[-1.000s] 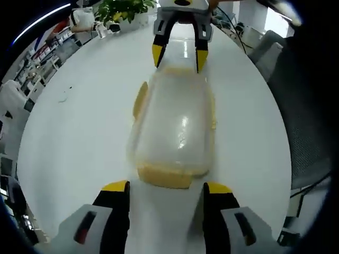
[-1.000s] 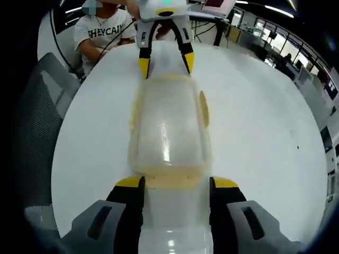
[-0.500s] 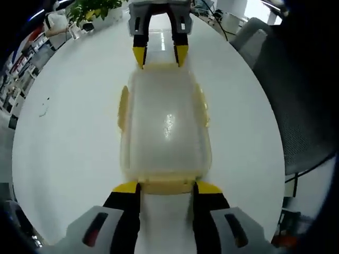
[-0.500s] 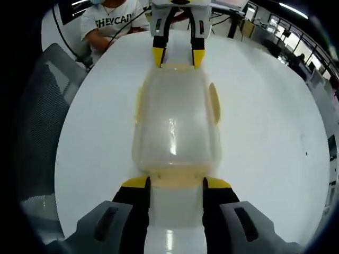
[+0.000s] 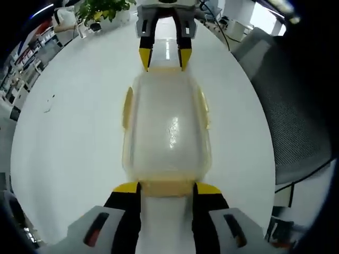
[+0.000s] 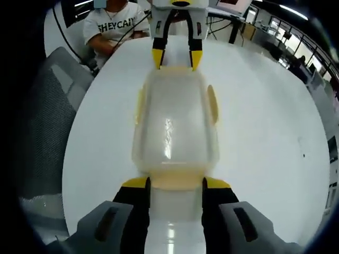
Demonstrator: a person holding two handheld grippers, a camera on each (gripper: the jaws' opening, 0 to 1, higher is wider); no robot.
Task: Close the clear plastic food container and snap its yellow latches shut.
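Clear plastic food container (image 5: pixel 167 129) lies lid-on at frame centre on the white table (image 5: pixel 69 137), lengthwise between the 2 grippers. Left gripper (image 5: pixel 166 187), bottom centre of the left gripper view, has its jaws parted, one at each end of the near yellow end latch (image 5: pixel 167 187); no firm grip can be confirmed. Right gripper (image 6: pixel 172 182) stands likewise at the opposite end latch (image 6: pixel 175 181). Side latches (image 5: pixel 127 107) appear splayed outward. A seated person (image 6: pixel 114 26) occupies the upper left of the right gripper view.
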